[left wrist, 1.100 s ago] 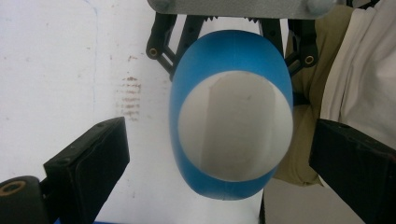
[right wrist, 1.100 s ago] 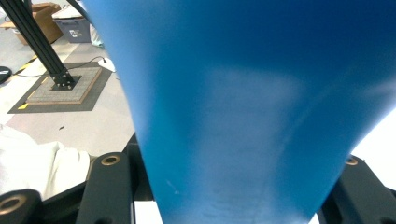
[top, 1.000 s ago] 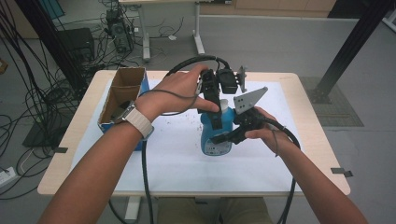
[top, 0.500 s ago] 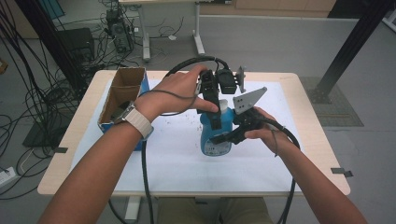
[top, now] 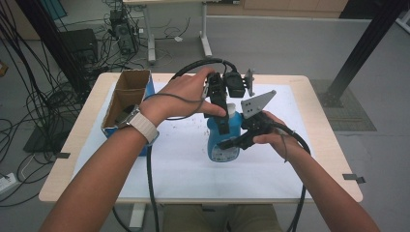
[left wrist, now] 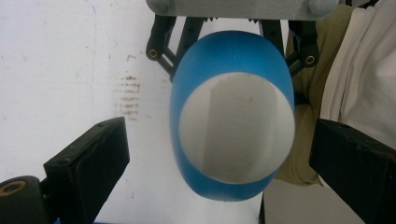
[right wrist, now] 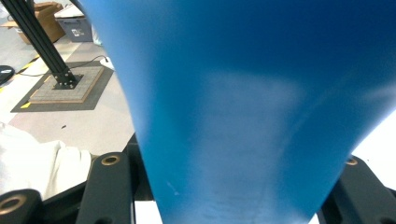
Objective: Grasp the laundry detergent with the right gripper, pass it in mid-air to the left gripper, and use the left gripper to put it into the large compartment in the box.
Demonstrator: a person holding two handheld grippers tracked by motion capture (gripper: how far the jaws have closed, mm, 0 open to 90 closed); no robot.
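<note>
Overhead, a blue plastic bottle (top: 223,140) stands upright mid-table on white paper (top: 183,164). The right gripper (top: 232,143) is clamped around its body from the side. The left gripper (top: 220,126) hangs over its top, jaws spread wide and apart from the white oval cap (left wrist: 236,128). A cardboard box (top: 126,99) sits well left.

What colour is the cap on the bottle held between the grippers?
White, on a blue bottle; the cap shows best in the left gripper view.
</note>
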